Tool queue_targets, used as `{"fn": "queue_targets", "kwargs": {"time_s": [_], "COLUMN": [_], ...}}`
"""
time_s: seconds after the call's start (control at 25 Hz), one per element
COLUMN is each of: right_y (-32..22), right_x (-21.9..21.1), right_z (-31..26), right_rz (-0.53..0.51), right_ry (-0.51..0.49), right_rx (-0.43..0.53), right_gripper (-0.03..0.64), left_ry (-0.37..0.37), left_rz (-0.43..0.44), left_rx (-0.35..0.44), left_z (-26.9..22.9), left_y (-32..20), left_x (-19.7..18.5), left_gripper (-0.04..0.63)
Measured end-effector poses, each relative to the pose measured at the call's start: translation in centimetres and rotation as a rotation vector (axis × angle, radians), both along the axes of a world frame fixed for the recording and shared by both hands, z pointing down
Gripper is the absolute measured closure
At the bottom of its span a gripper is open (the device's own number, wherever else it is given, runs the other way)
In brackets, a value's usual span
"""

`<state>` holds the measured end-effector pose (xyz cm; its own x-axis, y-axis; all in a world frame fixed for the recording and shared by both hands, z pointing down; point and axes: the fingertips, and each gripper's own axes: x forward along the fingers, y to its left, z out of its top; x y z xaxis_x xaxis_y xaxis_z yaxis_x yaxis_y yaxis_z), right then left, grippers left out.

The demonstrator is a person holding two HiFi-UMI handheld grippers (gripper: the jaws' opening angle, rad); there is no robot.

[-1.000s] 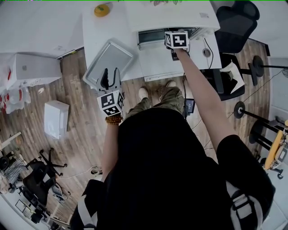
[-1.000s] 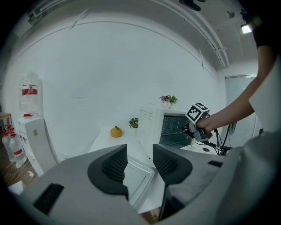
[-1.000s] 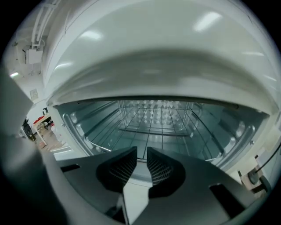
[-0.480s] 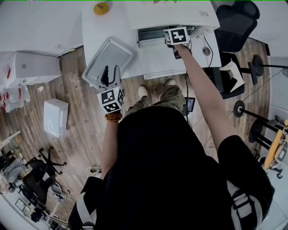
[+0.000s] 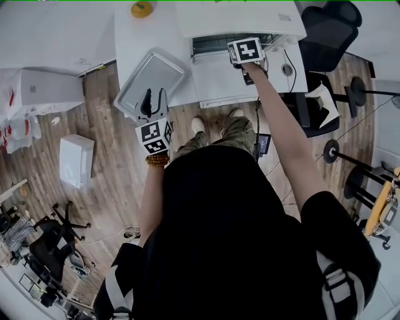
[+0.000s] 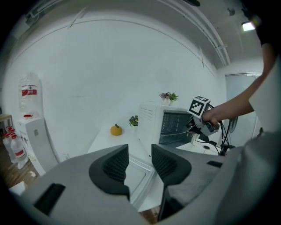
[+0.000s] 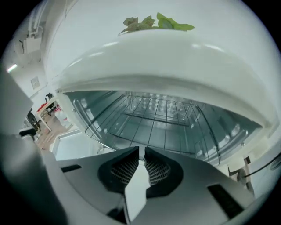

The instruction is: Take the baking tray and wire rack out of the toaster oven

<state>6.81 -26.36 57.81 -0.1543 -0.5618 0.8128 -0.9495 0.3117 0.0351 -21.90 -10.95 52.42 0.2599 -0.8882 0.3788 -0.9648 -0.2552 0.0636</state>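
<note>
Baking tray: lying flat on the white table, just beside the toaster oven and clear of the cavity. This half of the task is judged complete. The tray is sitting off to the left, so it is blocking neither the door nor the rack's way out.
Wire rack: sitting level inside the oven, with its front wire running across the mouth. It is the one item remaining to be withdrawn.
Oven door: lying folded down flat and giving open access to the cavity.
Right gripper: pointing down into the oven mouth. Its jaws have just been closing and are now standing nearly together with a slim gap, and the rack's front wire is passing right at their tips. It is judged to be taking that wire as a pull handle. Whether the pads are already biting on it is not confirmable.
Left gripper: hovering over the near corner of the tray. Its jaws are standing about half apart, having just been closing a little, with nothing between them. It is carrying nothing and is judged to be waiting aside, out of the right arm's way.
Next step, as judged: a straight, level pull outward over the door.
Risk: a thin wire held only at the jaw tips is liable to slip, or to let the rack tilt while it is leaving the cavity.
</note>
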Motion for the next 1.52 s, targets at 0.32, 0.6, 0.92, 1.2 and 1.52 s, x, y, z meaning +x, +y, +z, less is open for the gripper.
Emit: {"fn": "queue_targets", "kwargs": {"time_s": [0.32,0.6,0.92,1.2,1.52], "right_y": [-1.5,-0.7,-0.9,-0.2,3.6], "right_x": [1.2,0.4,0.4,0.5,0.8], "right_z": [-0.8,1.3,2.1,1.9,2.0], "right_rz": [0.096,0.109,0.120,0.139,0.176], "right_ry": [-0.139,-0.142,-0.083,-0.098,-0.146], "right_rx": [0.090,0.004,-0.061,-0.042,-0.017], "right_gripper": [0.560,0.560,0.580,0.586,0.588], "left_ry": [-0.010,-0.018,-0.009,0.000,0.016], "left_rz": [-0.014,-0.038,-0.027,-0.035,-0.036], "left_rx": [-0.007,-0.028,-0.026,-0.026,-0.027], "left_z": [0.0,0.9,1.2,1.3,1.5], "left_y": [0.1,0.1,-0.2,-0.3,-0.7], "left_x": [-0.8,-1.8,-1.6,-2.1,-2.3], "left_gripper": [0.420,0.428,0.430,0.433,0.439]}}
